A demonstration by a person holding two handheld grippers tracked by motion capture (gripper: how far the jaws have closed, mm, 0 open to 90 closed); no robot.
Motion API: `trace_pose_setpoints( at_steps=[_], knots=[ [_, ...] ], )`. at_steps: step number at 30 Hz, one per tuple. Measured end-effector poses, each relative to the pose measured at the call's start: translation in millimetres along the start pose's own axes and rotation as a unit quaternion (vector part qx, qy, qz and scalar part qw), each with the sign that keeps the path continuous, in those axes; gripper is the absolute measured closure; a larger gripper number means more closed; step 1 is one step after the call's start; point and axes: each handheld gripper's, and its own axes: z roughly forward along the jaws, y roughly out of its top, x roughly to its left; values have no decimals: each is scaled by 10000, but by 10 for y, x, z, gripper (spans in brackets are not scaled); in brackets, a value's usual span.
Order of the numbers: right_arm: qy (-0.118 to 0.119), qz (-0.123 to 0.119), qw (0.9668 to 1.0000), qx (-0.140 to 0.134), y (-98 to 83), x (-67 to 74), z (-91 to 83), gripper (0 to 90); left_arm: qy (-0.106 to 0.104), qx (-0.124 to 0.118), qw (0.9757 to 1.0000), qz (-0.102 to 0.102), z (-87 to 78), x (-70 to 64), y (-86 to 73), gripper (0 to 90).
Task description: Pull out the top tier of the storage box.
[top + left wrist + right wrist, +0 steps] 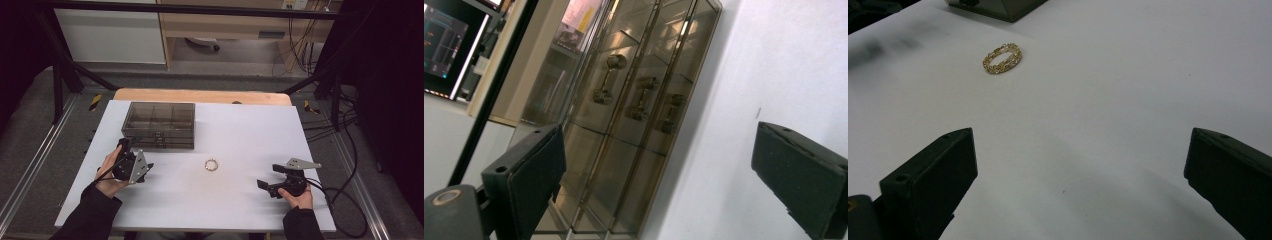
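While the high view is looking down on the white tabletop (240,200), 1 smoky clear compartment box (159,125) is sitting closed at the far left, and 1 gold chain bracelet (211,164) is lying flat near the middle, well apart from the box. The left claw (125,146) is resting in the person's left hand (111,172) just in front of the box's near left corner, pointing toward it. The right claw (262,184) is being held in the right hand (296,197) near the right front of the tabletop, pointing left toward the bracelet, with a black cable (345,220) trailing off behind it.

Left gripper view: the left claw (674,170) is standing wide open with nothing between its 2 jaws. The box (634,115) is showing tilted straight ahead, close to the jaws, with 3 small metal latches (639,97) along its front.

Right gripper view: the right claw (1078,175) is likewise gaping wide and gripping nothing, bare tabletop (1128,90) lying between its 2 jaws. The bracelet (1002,58) is lying ahead and to the left, well apart from the jaws, with a corner of the box (998,7) beyond it.
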Motion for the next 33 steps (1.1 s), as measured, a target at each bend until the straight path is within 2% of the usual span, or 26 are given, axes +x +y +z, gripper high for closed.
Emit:
trace_pose_setpoints(
  at_steps=[12, 23, 26, 31, 33],
  knots=[
    [-7, 3, 10000, 8, -1, 0, 1, 10, 254, -215, 9990, 306, 86, 21, 25, 144],
    [-11, 8, 10000, 23, -1, 1, 1, 10, 526, -143, 9967, 604, 168, 11, 50, 229],
    [-10, 9, 10000, 21, -1, 0, 0, 10, 618, -131, 9955, 707, 193, -1, 42, 259],
    [-12, 12, 10000, 24, 0, 0, 0, 10, 711, -134, 9944, 768, 205, -9, 35, 310],
    [-17, 11, 10000, 30, -2, 0, 2, 10, 774, -93, 9932, 860, 220, -17, 38, 317]
  ],
)
